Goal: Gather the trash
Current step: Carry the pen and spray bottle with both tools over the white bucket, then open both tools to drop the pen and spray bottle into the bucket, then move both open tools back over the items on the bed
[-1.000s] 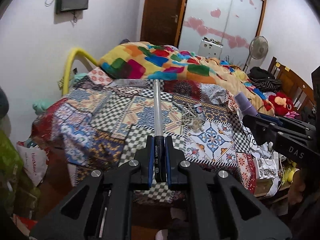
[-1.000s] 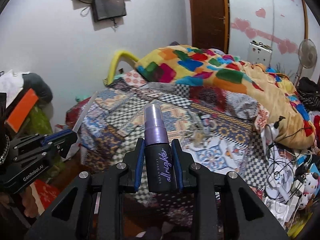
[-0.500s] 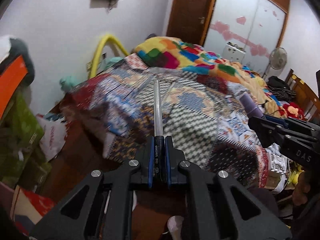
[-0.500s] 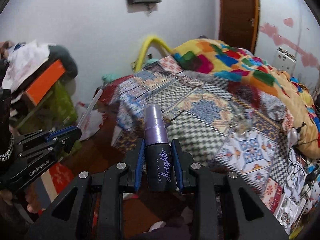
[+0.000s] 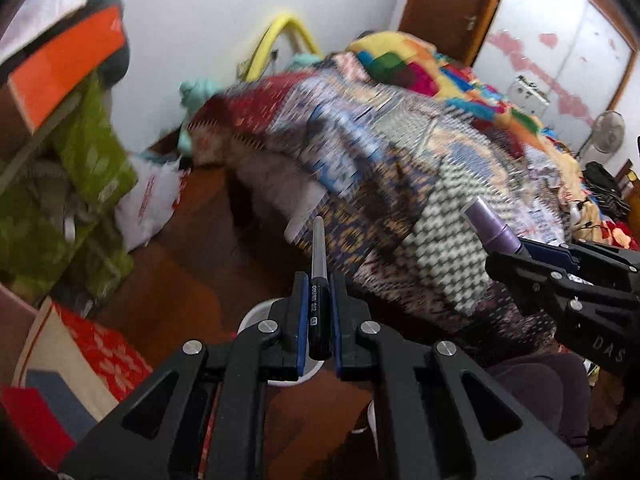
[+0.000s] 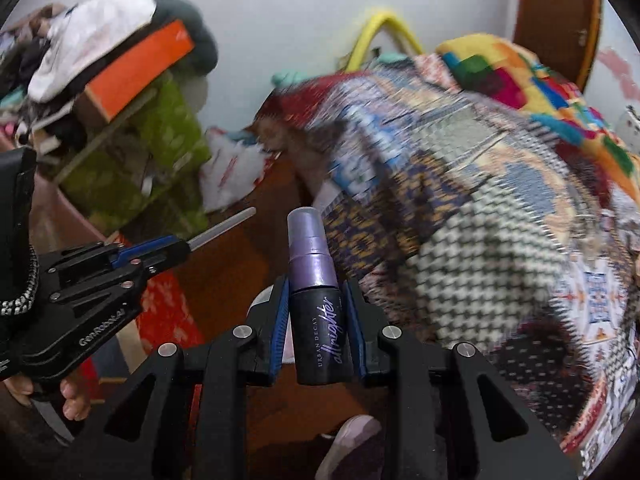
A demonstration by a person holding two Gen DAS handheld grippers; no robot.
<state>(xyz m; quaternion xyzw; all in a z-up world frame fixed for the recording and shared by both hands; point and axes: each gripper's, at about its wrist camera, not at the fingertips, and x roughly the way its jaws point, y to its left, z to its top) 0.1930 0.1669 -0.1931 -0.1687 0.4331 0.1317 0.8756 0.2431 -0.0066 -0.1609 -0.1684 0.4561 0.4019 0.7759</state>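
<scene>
Beside the bed's [image 5: 400, 168] patterned corner, above the wooden floor [image 5: 192, 264], the left tool [image 5: 318, 312] is clamped on a pen [image 5: 319, 264] pointing forward; the right tool [image 6: 316, 320] grips a purple-capped spray bottle [image 6: 316, 308]; a white container [image 5: 256, 316] sits below.

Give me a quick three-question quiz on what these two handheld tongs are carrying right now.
1. True or false: the left tongs are shut on a pen.
2. What do the right tongs hold? A) a purple-capped spray bottle B) a spoon C) a phone
3. Fill in: the white round rim seen just behind the left tongs sits on the wooden ____, not on the bed.

Key: 1 true; 2 A; 3 floor.
</scene>
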